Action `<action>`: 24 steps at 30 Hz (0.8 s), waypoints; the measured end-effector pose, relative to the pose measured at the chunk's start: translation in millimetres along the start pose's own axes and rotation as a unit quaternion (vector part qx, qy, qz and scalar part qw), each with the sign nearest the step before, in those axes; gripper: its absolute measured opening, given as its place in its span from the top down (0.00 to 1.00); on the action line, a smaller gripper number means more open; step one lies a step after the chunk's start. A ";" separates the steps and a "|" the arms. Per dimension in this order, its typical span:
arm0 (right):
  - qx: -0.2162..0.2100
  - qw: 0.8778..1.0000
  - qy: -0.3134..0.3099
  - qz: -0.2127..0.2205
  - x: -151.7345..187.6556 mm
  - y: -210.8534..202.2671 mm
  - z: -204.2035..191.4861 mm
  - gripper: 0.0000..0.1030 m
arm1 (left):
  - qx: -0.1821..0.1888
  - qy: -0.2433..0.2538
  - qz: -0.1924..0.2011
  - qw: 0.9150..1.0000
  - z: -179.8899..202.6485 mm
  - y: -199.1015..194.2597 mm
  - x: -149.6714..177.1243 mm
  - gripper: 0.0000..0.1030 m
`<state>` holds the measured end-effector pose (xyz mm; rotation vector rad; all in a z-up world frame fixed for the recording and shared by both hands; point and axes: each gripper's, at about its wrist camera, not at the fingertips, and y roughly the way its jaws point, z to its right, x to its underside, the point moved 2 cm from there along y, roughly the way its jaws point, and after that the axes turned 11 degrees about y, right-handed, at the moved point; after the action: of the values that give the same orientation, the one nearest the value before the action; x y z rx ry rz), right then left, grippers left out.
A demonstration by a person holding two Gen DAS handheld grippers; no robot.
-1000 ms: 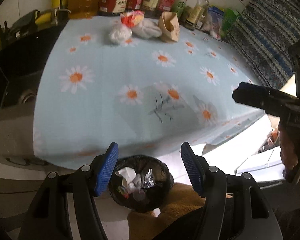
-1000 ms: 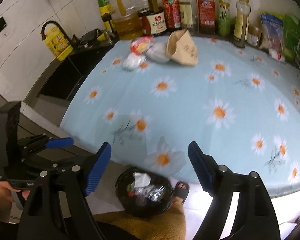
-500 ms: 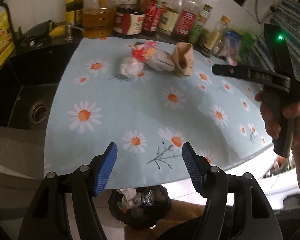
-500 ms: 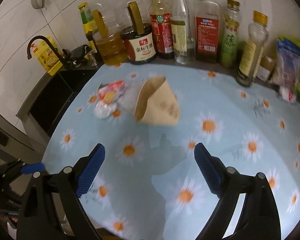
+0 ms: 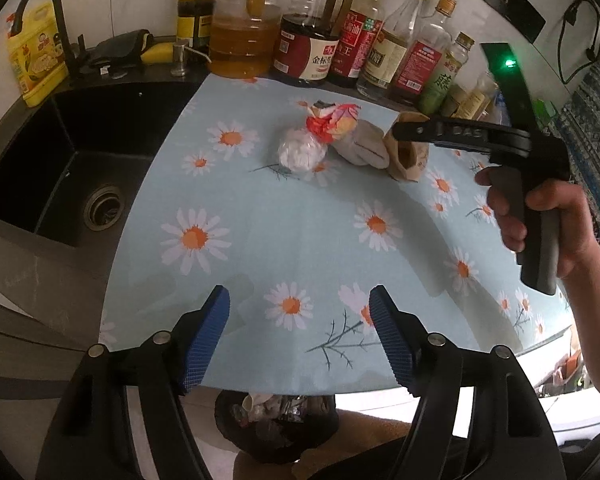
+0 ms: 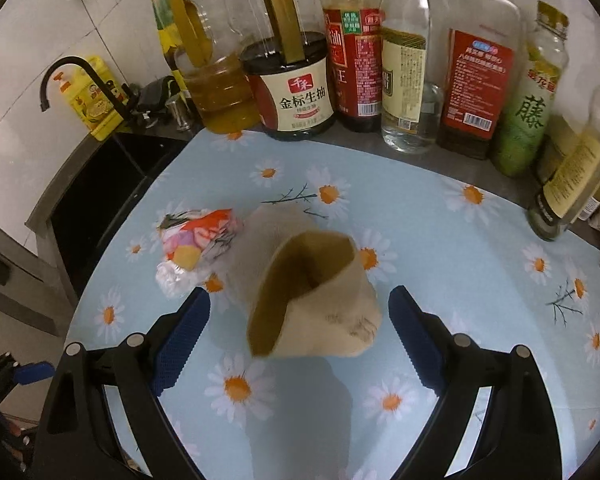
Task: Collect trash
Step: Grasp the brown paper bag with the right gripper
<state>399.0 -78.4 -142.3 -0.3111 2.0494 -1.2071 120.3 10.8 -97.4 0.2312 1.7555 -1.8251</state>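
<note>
Daisy-print cloth (image 5: 284,216) covers the kitchen counter, where the trash sits bunched near the back row of bottles (image 6: 356,64): a brown paper bag (image 6: 320,304) lying on its side, a pale wrapper (image 5: 362,148), a white wad (image 5: 302,152) and a red-printed packet (image 6: 198,240), all apparently within one reach of the bin (image 5: 276,428) below the counter's near edge. Half a second on, the right gripper (image 6: 300,336) has closed in so its wide-open, empty fingers bracket the bag, while the left gripper (image 5: 300,336), equally spread and empty, has advanced over the cloth.
</note>
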 end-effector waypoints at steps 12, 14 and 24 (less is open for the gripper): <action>0.000 1.000 0.010 -0.015 1.8 14.4 7.3 0.34 | -0.001 0.001 0.005 1.000 2.5 6.7 -7.0 0.32; -0.002 1.000 0.012 -0.014 2.0 13.6 8.0 0.36 | 0.000 -0.001 0.005 1.000 2.0 7.6 -6.6 0.32; -0.004 1.000 0.020 -0.003 6.3 -0.7 9.2 0.40 | 0.002 0.007 0.009 1.000 1.0 7.4 -12.2 0.32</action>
<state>400.7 -88.2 -147.3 -0.3000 2.0884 -1.2187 134.2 13.7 -97.4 0.2618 1.7546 -1.8180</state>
